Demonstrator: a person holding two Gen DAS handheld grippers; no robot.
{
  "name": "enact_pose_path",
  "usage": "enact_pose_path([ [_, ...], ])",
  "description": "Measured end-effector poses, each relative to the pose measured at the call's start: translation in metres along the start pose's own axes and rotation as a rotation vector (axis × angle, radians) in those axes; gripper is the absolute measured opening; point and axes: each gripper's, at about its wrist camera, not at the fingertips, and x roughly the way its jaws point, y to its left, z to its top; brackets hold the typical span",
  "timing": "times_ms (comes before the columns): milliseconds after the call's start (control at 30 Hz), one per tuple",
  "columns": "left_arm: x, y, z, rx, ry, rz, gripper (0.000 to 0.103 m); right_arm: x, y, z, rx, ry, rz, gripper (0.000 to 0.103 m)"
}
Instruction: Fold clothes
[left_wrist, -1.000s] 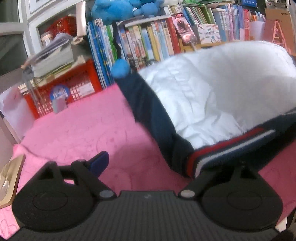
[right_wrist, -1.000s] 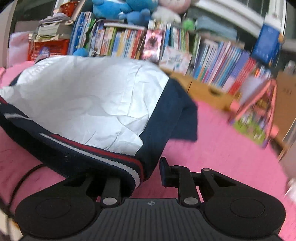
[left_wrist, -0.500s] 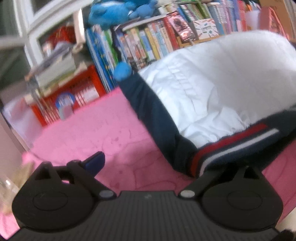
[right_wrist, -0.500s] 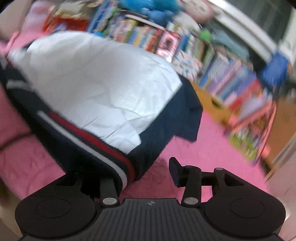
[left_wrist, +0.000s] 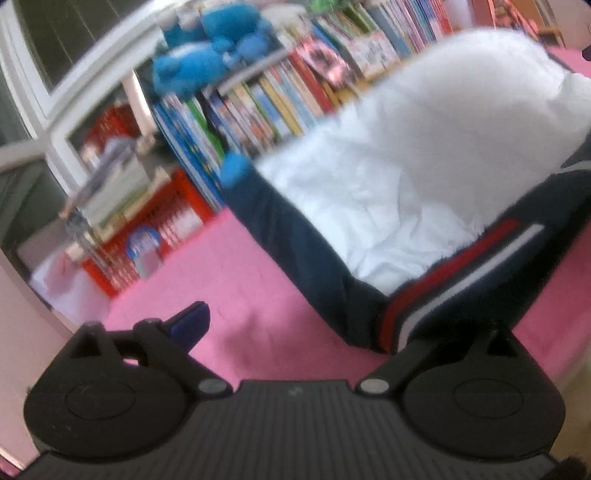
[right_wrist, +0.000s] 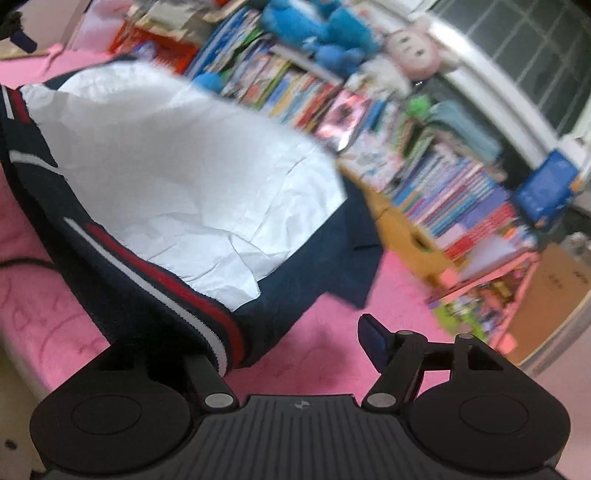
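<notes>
Navy-and-white jacket (left_wrist: 406, 177) (striped hem nearest) lies just beyond each hand-held gripper.

No legible text was present in either view. The book spines (right_wrist: 454, 206) ahead of the right gripper — and the book spines (left_wrist: 266, 107) ahead of the left gripper — were too blurred to read. Dark markings on the cardboard box (right_wrist: 557, 277), far right of the right gripper, could not be resolved.

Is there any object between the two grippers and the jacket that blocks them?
Nothing visible does. The jacket hem corner already lies over the inner finger of each. Left gripper is open, and right gripper's jaws are opening, above bare pink cover.
</notes>
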Motion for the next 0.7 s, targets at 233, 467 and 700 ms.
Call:
enact_pose_path([
  [233, -0.019, 0.008, 0.009, -0.008, -0.018, -0.083, 0.097, -0.006, 0.009, -0.004, -0.022, -0.014, -0.016, 0.079],
  [467, -0.044, 0.039, -0.002, 0.006, -0.063, -0.127, 0.103, 0.001, 0.014, -0.005, 0.01, -0.023, -0.024, 0.08],
  [700, -0.061, 0.06, -0.01, -0.035, -0.087, -0.259, 0.102, -0.001, 0.012, -0.011, 0.022, -0.051, -0.006, 0.082],
])
